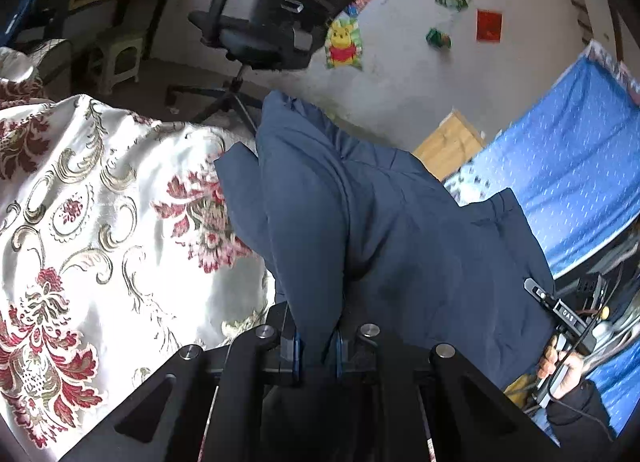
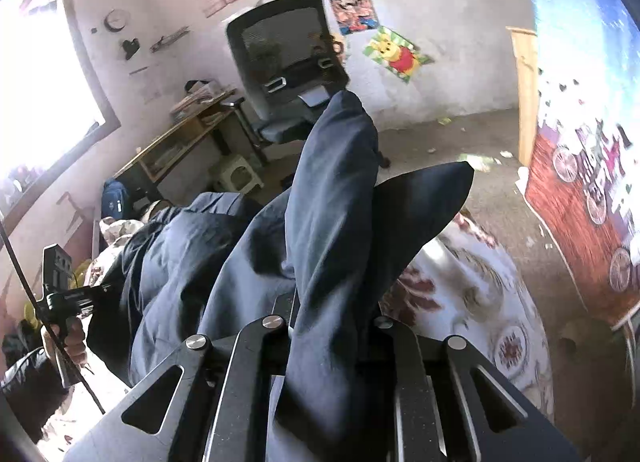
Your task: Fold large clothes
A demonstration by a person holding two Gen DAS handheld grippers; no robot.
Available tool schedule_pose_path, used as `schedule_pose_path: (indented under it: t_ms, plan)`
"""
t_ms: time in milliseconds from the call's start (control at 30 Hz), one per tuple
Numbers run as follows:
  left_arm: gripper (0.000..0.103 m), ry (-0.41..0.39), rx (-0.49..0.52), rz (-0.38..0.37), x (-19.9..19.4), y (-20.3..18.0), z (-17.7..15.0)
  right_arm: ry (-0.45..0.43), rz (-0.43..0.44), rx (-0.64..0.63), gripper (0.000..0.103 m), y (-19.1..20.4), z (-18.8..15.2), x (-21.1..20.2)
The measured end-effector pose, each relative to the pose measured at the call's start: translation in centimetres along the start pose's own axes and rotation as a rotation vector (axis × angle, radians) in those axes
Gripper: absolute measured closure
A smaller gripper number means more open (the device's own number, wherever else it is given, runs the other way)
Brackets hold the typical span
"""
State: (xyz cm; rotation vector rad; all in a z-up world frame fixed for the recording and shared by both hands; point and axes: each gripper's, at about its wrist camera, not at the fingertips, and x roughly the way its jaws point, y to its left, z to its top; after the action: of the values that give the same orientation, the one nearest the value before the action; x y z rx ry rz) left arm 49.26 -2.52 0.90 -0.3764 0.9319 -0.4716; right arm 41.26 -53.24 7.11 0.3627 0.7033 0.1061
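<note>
A large dark blue garment (image 1: 360, 230) hangs lifted above a bed with a white, red-flowered cover (image 1: 92, 222). My left gripper (image 1: 316, 338) is shut on one bunched edge of the garment, which rises from between its fingers. My right gripper (image 2: 332, 322) is shut on another edge of the same garment (image 2: 328, 198); the cloth drapes over its fingers and hides the tips. The right gripper also shows in the left wrist view (image 1: 568, 322) at the lower right, held by a hand. The left gripper shows in the right wrist view (image 2: 64, 294) at the lower left.
A black office chair (image 1: 280, 22) stands by the poster-covered wall. A wooden desk (image 2: 180, 138) and a small stool (image 1: 116, 58) are beside it. A blue patterned sheet (image 1: 568, 166) hangs at the right. The flowered bed cover (image 2: 480, 286) lies below the garment.
</note>
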Motion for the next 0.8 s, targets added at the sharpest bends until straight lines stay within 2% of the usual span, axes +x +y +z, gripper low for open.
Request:
schedule_pose_path:
  t_ms: [133, 300, 367, 400, 433, 500, 533, 567, 600, 667, 800]
  plan:
    - [0.090, 0.053, 0.046, 0.077, 1.9, -0.1, -2.1, 0.073, -0.064, 0.043, 0.086, -2.8, -3.5, 2.2]
    - [0.083, 0.096, -0.032, 0.165, 2.8, 1.4, -3.7, 0.083, -0.156, 0.027, 0.070, -4.1, -5.8, 3.0]
    - [0.077, 0.100, -0.048, 0.211, 2.8, 1.7, -3.9, 0.083, -0.189, 0.010, 0.059, -3.8, -6.0, 3.1]
    - [0.076, 0.097, -0.051, 0.225, 2.8, 1.6, -3.9, 0.081, -0.222, -0.005, 0.044, -3.7, -5.9, 3.0]
    - [0.073, 0.089, -0.056, 0.244, 2.7, 1.5, -4.0, 0.077, -0.240, -0.012, 0.032, -3.5, -5.9, 3.2]
    - [0.062, 0.068, -0.054, 0.293, 2.4, 0.8, -4.2, 0.066, -0.278, -0.015, 0.029, -3.2, -5.8, 2.8]
    - [0.045, 0.054, -0.048, 0.319, 2.1, 0.4, -4.3, 0.063, -0.296, -0.014, 0.027, -3.2, -5.7, 2.6]
    - [0.022, 0.034, -0.040, 0.339, 1.8, -0.1, -4.5, 0.058, -0.313, -0.015, 0.025, -2.9, -5.7, 2.4]
    - [0.016, -0.011, -0.028, 0.364, 1.1, -0.9, -4.7, 0.046, -0.331, -0.019, 0.022, -2.8, -5.7, 2.1]
    - [0.011, -0.101, 0.000, 0.400, -0.5, -2.4, -5.2, 0.009, -0.363, -0.038, 0.019, -2.1, -5.8, 1.2]
    - [0.007, -0.161, 0.069, 0.423, -2.0, -4.8, -6.1, -0.061, -0.382, -0.072, 0.014, -0.6, -5.9, -0.9]
